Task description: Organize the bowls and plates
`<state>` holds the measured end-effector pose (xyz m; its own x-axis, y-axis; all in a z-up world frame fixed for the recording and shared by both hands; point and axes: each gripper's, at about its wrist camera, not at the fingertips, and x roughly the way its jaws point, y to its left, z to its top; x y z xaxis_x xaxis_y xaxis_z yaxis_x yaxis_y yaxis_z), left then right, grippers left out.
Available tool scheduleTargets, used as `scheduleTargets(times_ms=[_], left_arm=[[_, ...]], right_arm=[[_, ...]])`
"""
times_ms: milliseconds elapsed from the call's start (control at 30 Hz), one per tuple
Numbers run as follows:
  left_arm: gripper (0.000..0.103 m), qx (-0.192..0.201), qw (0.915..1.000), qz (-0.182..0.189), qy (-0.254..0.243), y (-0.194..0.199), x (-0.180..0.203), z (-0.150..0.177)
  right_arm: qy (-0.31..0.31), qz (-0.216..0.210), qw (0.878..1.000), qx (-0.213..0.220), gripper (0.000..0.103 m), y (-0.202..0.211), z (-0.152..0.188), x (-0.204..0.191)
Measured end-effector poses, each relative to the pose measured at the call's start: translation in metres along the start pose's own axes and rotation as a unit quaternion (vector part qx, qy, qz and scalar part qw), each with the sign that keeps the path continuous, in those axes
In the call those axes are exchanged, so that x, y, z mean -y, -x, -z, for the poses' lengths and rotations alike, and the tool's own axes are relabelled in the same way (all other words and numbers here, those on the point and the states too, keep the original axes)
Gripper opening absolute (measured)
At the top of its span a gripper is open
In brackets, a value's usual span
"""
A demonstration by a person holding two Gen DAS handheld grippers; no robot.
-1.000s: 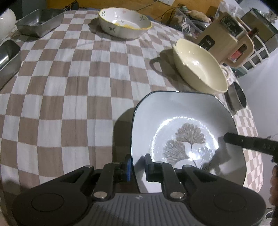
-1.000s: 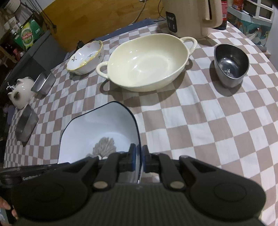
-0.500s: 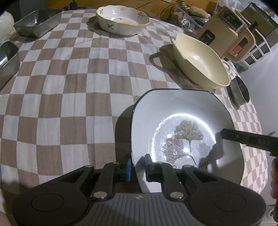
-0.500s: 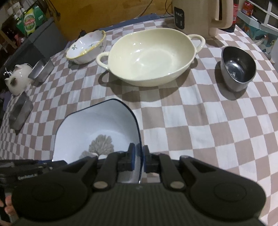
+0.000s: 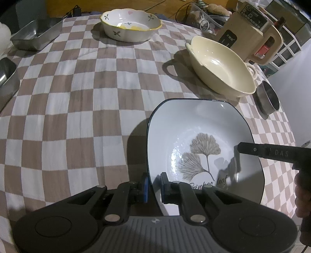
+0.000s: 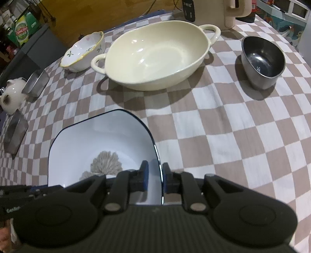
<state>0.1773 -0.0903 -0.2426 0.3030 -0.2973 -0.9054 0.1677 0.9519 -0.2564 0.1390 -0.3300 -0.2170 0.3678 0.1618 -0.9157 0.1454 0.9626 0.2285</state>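
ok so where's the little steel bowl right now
The steel bowl sits on the checked tablecloth at the far right of the right wrist view, just right of the big cream bowl, with the beige kettle behind.

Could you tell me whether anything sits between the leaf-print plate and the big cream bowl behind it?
Nothing visible does: only bare checked cloth lies between the leaf plate and the cream bowl.

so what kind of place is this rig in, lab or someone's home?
Most likely a home dining or kitchen table: a checkered tablecloth set with mixed crockery such as the cream two-handled bowl, a beige electric kettle at the table's edge, and cluttered household shelves behind.
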Motion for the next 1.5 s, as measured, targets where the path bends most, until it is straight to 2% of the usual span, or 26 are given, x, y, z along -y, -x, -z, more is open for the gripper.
scheduleTargets(times_ms=[333,600,700,767,900,1100,1200,1367,1433,1500], left_arm=[[0.013,0.004,1.0000,-0.002,-0.007,0.001,0.002,0.002],[0.013,0.006,1.0000,0.001,-0.007,0.001,0.001,0.002],[0.013,0.007,1.0000,0.001,-0.005,0.002,0.001,0.003],[0.016,0.008,1.0000,-0.002,-0.005,0.003,0.001,0.003],[0.020,0.008,0.9999,-0.001,-0.010,0.005,-0.001,0.006],[0.045,-0.004,0.9999,-0.004,-0.014,0.005,-0.006,0.009],[0.058,-0.007,0.9997,-0.003,-0.021,0.006,-0.008,0.012],[0.091,0.003,0.9994,0.001,-0.035,0.013,-0.010,0.012],[0.100,0.006,0.9992,0.005,-0.039,0.015,-0.012,0.011],[0.102,0.008,0.9990,0.010,-0.043,0.018,-0.013,0.009]], right_arm=[[-0.013,-0.008,1.000,0.005,0.018,-0.006,0.000,0.003],[0.010,0.001,1.000,-0.004,0.020,-0.004,0.009,-0.002],[0.012,0.007,1.000,-0.007,0.026,-0.003,0.018,-0.006],[0.010,0.007,1.000,-0.011,0.034,-0.004,0.023,-0.008],[0.000,0.005,1.000,-0.014,0.037,-0.004,0.032,-0.007],[-0.007,0.015,1.000,-0.003,0.047,0.001,0.042,-0.008],[-0.008,0.019,1.000,0.006,0.057,0.004,0.046,-0.008],[-0.010,0.027,0.999,0.018,0.082,0.012,0.052,-0.010],[-0.009,0.031,0.999,0.025,0.091,0.016,0.054,-0.011],[-0.008,0.037,0.999,0.037,0.099,0.020,0.057,-0.014]])
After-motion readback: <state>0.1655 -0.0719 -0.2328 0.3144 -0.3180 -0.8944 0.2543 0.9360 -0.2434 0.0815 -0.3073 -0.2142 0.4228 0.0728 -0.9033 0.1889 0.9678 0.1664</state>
